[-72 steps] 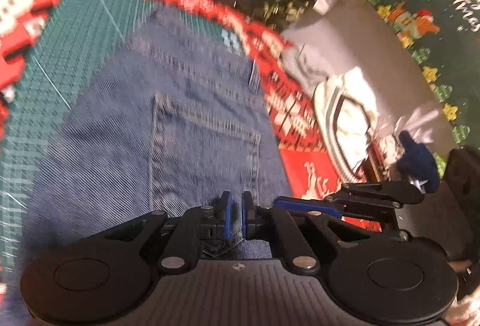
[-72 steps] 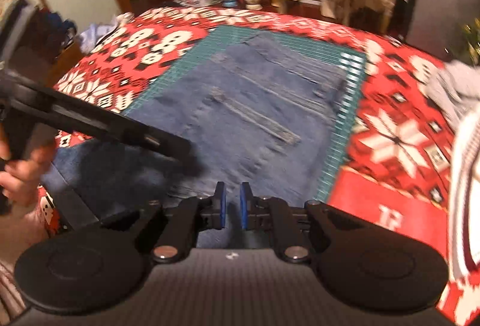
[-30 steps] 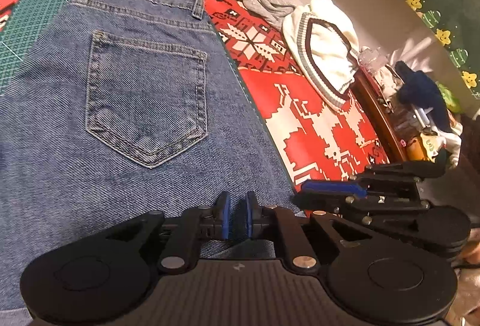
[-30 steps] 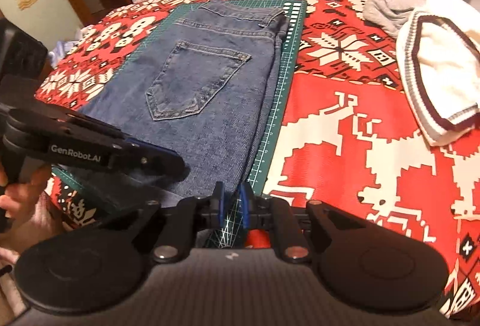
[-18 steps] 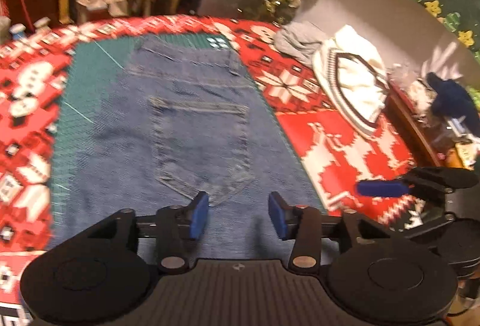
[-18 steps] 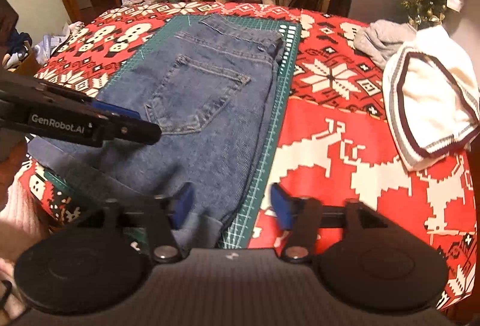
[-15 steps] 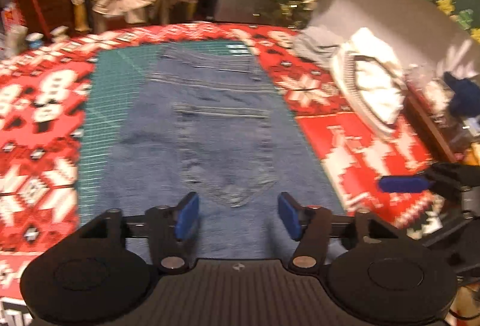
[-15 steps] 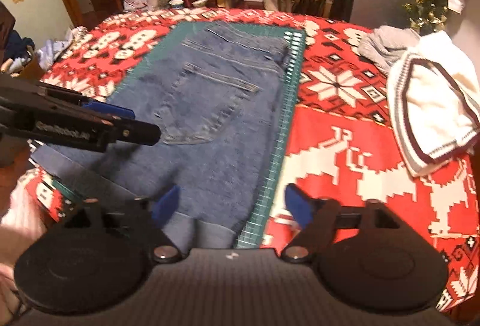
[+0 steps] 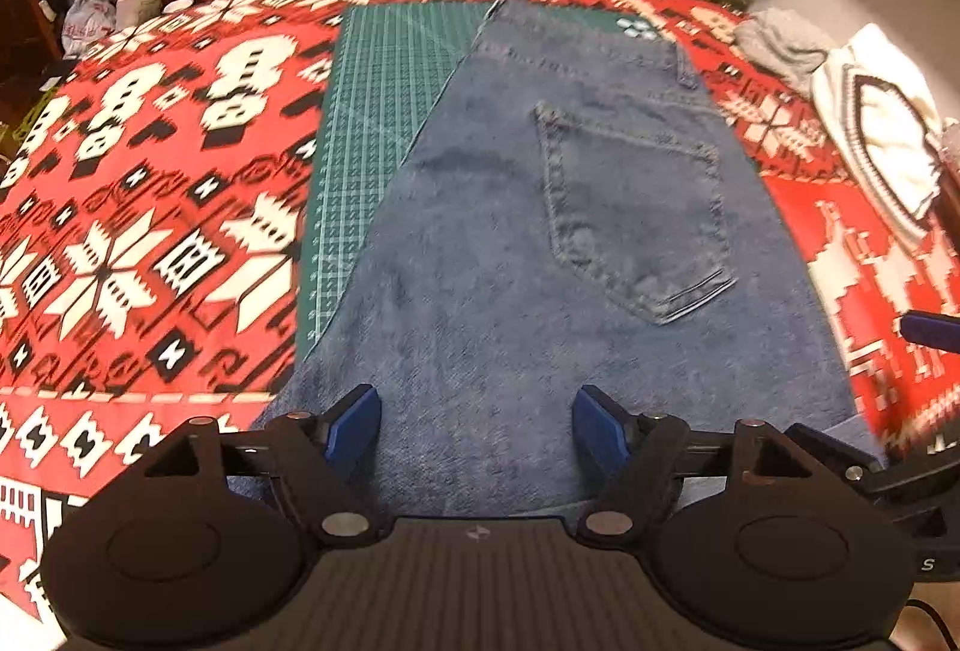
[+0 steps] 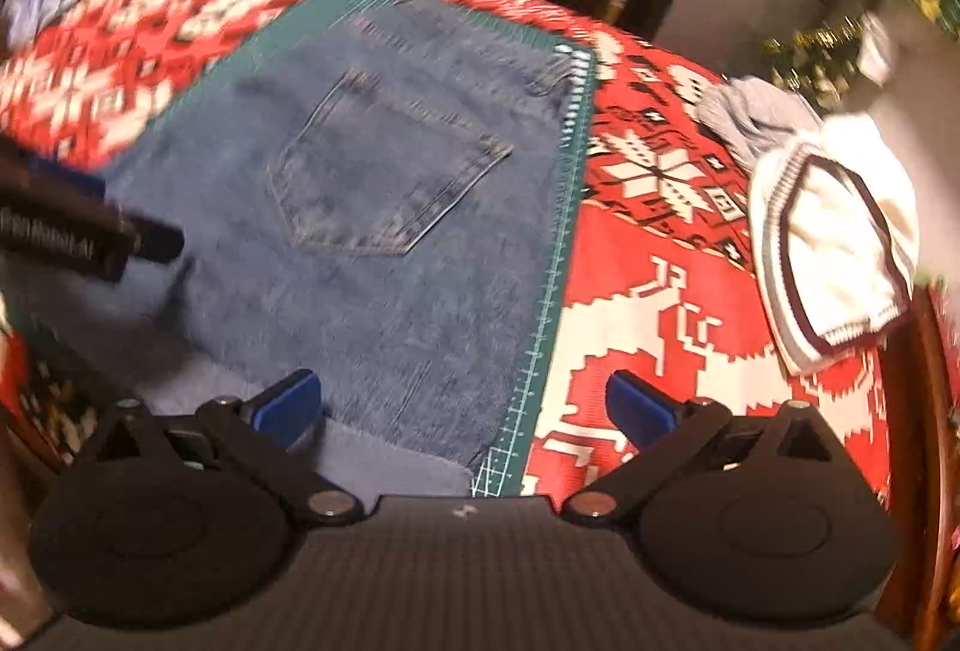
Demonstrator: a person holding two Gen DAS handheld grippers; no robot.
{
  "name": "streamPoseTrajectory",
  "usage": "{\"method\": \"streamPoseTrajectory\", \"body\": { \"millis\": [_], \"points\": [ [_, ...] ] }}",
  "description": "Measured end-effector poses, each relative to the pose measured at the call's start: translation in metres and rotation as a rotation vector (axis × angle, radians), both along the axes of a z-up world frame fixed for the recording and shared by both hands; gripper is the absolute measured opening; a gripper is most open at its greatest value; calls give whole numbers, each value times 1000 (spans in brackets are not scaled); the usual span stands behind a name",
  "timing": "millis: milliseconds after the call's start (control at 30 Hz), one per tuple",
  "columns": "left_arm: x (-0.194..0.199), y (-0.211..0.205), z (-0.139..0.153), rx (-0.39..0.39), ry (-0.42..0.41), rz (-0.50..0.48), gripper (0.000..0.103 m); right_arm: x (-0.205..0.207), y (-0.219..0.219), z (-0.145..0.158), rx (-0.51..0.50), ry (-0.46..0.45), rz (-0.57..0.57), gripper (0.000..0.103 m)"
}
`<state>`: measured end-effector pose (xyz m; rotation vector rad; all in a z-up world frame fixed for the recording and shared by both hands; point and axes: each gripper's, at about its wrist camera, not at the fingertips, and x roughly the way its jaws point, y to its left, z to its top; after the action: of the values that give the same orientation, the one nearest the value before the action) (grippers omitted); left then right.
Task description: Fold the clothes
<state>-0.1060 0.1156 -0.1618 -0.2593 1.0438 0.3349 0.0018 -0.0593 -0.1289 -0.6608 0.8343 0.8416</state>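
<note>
The folded blue jeans (image 9: pixel 540 243) lay flat on the green cutting mat (image 9: pixel 384 111), which sat on the surface under a red Christmas-patterned cloth (image 9: pixel 132 207). In the left wrist view the left gripper (image 9: pixel 477 420) hung over the near edge of the jeans, which stretched from it toward 12 o'clock. Its jaws had just been opening and stood wide apart, gripping nothing, with denim showing in the gap. The right gripper (image 10: pixel 462 402) had also just been opening and stood at its widest, holding nothing, over the jeans' near right corner and the mat's ruled edge. The jeans spread from it toward 11 o'clock.

One back pocket (image 9: pixel 636 213) faced up, waistband at the far end, stitching pale on mid-blue denim. A white sweater (image 10: pixel 834 231) with dark stripes lay at 2 o'clock. Blurred lettering on the left gripper's side, seen from the right wrist, could not be read for certain.
</note>
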Motion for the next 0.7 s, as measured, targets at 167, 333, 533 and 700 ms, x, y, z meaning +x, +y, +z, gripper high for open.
{"method": "streamPoseTrajectory", "body": {
  "millis": [167, 333, 533, 700],
  "points": [
    [6, 2, -10, -23, 0, -51, 95, -4, 2, -12, -10, 23, 3, 102],
    [10, -8, -18, 45, -12, -100, 103, 10, 5, -16, -7, 97, -65, 102],
    [14, -5, -18, 44, 1, -90, 103, 42, 1, -26, 16, 304, -132, 102],
    [21, -3, -17, 30, 37, -91, 103, 43, 1, -26, -1, 306, -78, 102]
  ]
}}
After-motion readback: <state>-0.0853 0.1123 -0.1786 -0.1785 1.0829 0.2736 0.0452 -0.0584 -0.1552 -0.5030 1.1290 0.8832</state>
